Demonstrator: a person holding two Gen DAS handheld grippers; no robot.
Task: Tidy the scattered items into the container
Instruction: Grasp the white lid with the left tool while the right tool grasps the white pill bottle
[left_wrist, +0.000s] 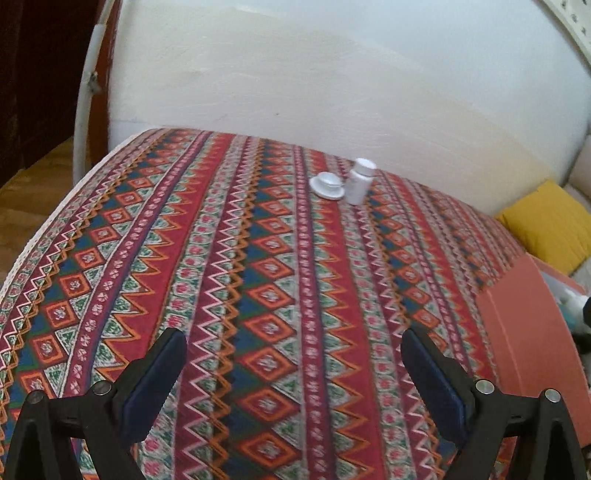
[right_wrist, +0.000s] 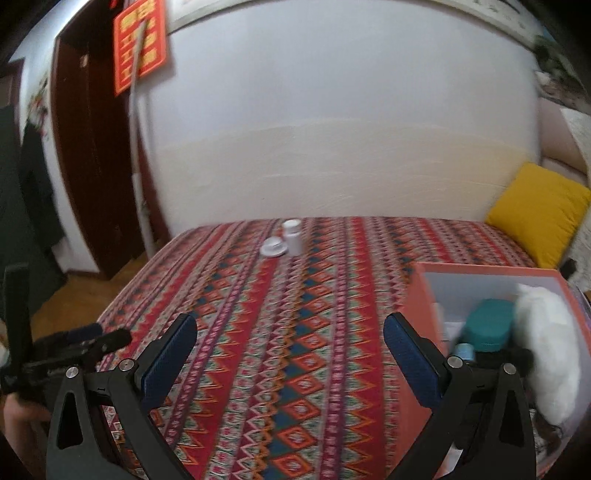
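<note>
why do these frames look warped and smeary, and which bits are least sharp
Left wrist view: fisheye bends the patterned cloth into a dome; the white bottle and small white cup are soft, and the orange box at the edge smears. Right wrist view: dark corner vignette, curved wall, and the box contents beside the right claw are motion-blurred.

Left claw, right claw agape
</note>
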